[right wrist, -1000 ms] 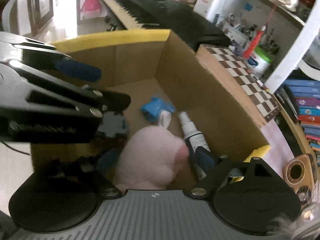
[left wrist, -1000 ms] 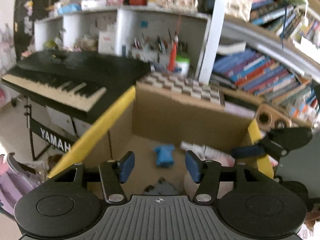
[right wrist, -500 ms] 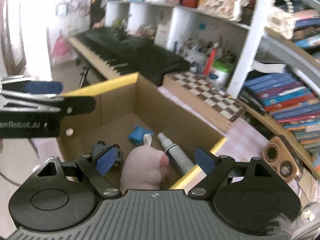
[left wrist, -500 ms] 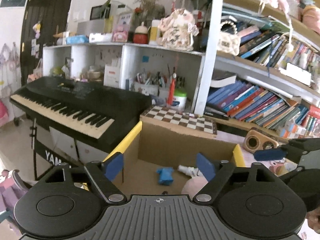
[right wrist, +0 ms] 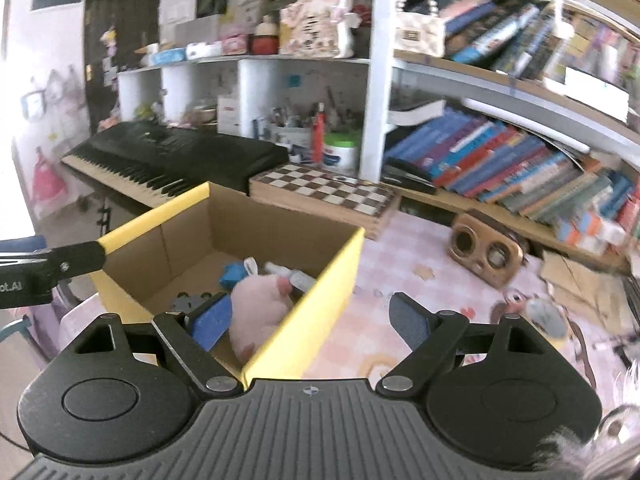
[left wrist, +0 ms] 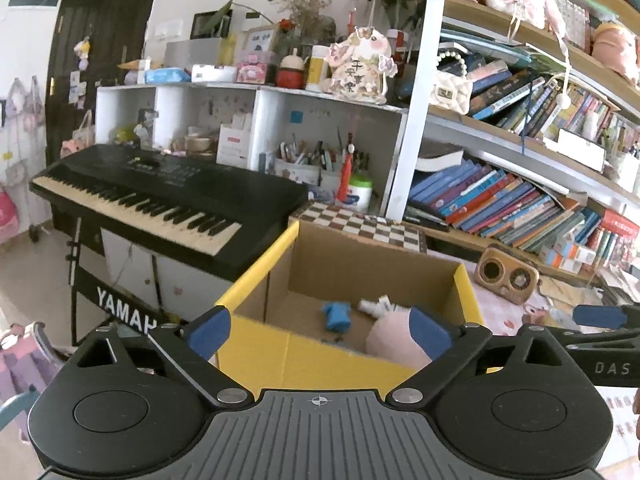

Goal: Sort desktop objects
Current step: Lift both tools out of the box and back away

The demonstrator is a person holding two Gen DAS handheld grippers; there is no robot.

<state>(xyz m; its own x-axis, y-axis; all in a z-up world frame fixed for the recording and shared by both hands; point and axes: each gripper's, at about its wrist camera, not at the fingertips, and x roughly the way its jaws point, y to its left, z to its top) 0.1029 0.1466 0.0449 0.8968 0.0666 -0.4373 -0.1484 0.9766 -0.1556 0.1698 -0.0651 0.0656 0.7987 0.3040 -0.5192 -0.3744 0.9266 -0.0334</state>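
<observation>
Our left gripper (left wrist: 318, 326) hangs just short of the cardboard box (left wrist: 320, 362), its jaws opening with nothing between them. Our right gripper (right wrist: 310, 320) is spread wide and empty, straddling the box's right wall. Inside the box lie the pink plush toy (right wrist: 260, 300), the blue toy (left wrist: 336, 314) and the white bottle (right wrist: 286, 271), close together on its floor.

Box (left wrist: 372, 276): corrugated cardboard, matt brown inside, smooth yellow outer faces. Soft toy (right wrist: 260, 308): pink plush, fuzzy. Spray bottle (right wrist: 288, 274): probably glossy white plastic; view blurred. Left gripper (left wrist: 320, 330) and right gripper (right wrist: 310, 318): matt black plastic, ribbed housing, blue rubbery pads, metal screws. Speaker (right wrist: 486, 250): wood, satin. Keyboard (left wrist: 160, 200): black plastic, slightly glossy.
</observation>
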